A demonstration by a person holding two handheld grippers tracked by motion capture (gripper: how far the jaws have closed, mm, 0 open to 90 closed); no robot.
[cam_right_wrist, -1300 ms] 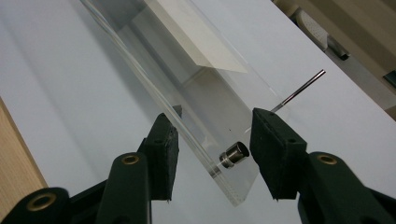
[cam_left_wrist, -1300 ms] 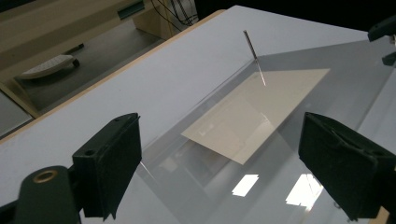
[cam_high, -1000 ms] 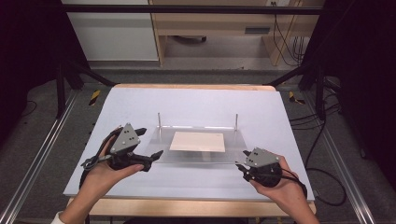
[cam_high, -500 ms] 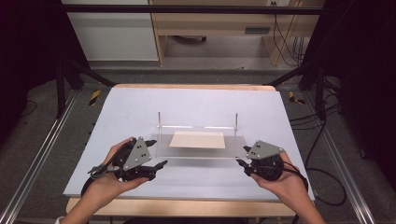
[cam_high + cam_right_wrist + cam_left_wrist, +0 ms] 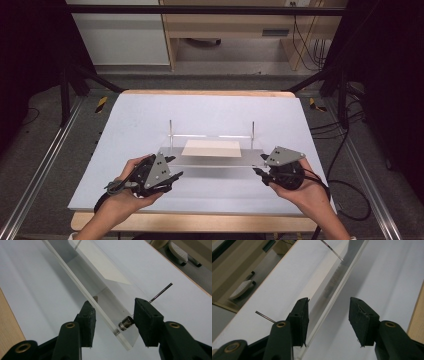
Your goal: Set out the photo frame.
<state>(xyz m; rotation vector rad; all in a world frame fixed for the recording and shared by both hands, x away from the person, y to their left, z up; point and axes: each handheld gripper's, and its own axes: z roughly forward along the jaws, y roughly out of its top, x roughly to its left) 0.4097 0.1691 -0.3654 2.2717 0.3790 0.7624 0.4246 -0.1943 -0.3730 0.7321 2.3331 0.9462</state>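
In the left gripper view the clear acrylic stand (image 5: 329,297) is running off the top edge, its far end cut away. The left gripper (image 5: 167,167) is hiding the stand's near left corner in the high view, where jaw contact is too small to tell.

Seen along the left gripper (image 5: 328,322), its two black fingers (image 5: 300,321) stand apart, having just been closing, with the near edge of a clear acrylic plate (image 5: 329,293) running up between them. The left-hand finger sits against that edge; the other is clear of it. Two thin metal rods (image 5: 265,316) rise from the plate, one close by, one farther up. Everything rests on a white counter (image 5: 392,277), with a strip of wooden edge (image 5: 417,315) at the right.
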